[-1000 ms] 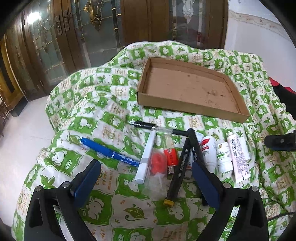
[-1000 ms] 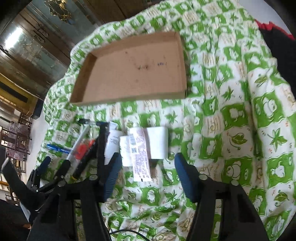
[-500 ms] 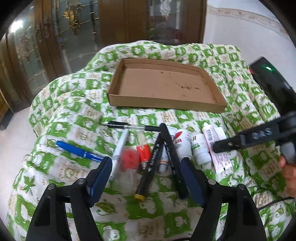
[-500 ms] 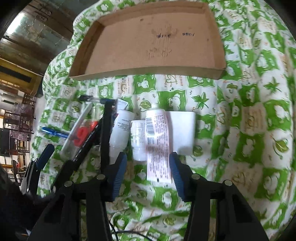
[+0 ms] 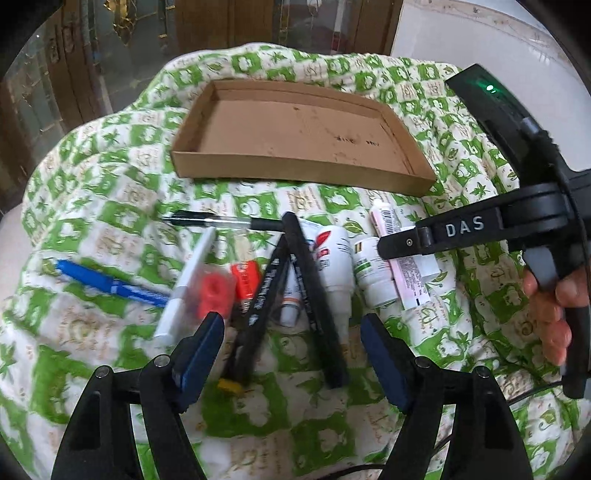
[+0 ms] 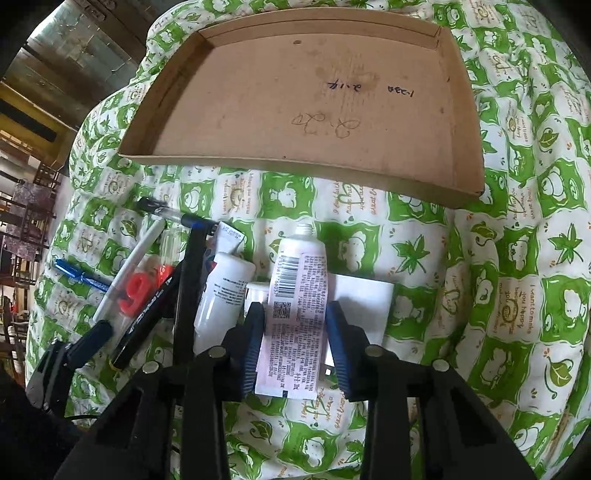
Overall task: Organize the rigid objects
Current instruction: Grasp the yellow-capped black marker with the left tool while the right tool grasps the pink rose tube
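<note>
An empty cardboard tray (image 5: 295, 166) (image 6: 258, 162) lies on the green-patterned cloth. In front of it lie pens, black markers (image 5: 314, 291), white bottles (image 5: 334, 262) and a pink-white tube (image 6: 297, 306). My right gripper (image 6: 295, 314) straddles the tube, its blue pads (image 6: 255, 332) close on both sides; I cannot tell if they grip it. My left gripper (image 5: 291, 332) is open above the near ends of the black markers. The right gripper shows in the left wrist view as a black arm (image 5: 461, 229).
A blue pen (image 5: 107, 284), a white pen (image 5: 184, 288), a red cap (image 5: 212, 295), a black pen (image 5: 221, 221) and a white box (image 6: 362, 302) lie among the items. Wooden glass-paned doors (image 5: 221, 29) stand behind the table.
My right gripper has moved down and forward onto the tube and its jaws have narrowed around it. My left gripper has moved right, over the black markers.
</note>
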The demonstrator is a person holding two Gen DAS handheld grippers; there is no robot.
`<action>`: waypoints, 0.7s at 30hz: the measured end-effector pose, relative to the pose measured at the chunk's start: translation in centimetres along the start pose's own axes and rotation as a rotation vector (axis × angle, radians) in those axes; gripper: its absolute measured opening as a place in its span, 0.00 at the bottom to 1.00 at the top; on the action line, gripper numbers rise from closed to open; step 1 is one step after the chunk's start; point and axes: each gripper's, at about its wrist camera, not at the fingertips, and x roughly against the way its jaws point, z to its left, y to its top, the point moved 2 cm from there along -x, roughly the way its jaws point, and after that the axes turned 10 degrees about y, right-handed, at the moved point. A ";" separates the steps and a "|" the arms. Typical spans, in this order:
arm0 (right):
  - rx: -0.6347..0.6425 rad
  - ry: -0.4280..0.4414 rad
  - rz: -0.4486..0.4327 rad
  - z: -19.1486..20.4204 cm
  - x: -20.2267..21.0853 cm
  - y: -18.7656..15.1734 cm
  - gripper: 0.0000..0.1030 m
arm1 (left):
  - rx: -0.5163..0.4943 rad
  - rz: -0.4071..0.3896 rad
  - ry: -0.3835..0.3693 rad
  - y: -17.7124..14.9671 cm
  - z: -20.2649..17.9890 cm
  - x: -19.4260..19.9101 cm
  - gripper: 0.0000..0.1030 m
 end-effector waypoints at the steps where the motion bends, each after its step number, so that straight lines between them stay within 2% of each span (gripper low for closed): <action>1: -0.011 0.020 0.004 -0.1 0.1 0.0 0.32 | -0.004 0.003 -0.002 0.2 -0.2 -0.3 0.68; 2: -0.029 0.048 0.012 -0.4 0.2 -0.2 0.31 | -0.009 0.009 0.002 0.4 -0.4 -0.6 0.64; 4: -0.049 0.086 0.027 -0.6 0.2 -0.5 0.31 | -0.019 0.023 0.033 0.8 -0.6 -1.5 0.49; 6: -0.047 0.085 0.027 -0.5 0.2 -0.6 0.30 | -0.004 0.049 0.033 1.5 -0.4 -2.6 0.42; 10: -0.061 0.098 0.037 -0.4 0.1 -0.9 0.30 | 0.054 0.081 -0.016 2.9 -0.2 -4.0 0.42; 15: -0.086 0.128 0.052 -0.8 -0.1 -1.2 0.30 | 0.034 0.063 -0.014 3.5 -1.4 -4.2 0.42; 18: -0.092 0.133 0.075 -0.7 -0.5 -1.4 0.30 | 0.000 0.052 0.024 3.4 -1.5 -4.4 0.31; 21: -0.101 0.131 0.122 -0.6 -1.7 -2.1 0.29 | 0.007 0.051 0.010 3.4 -0.9 -4.7 0.31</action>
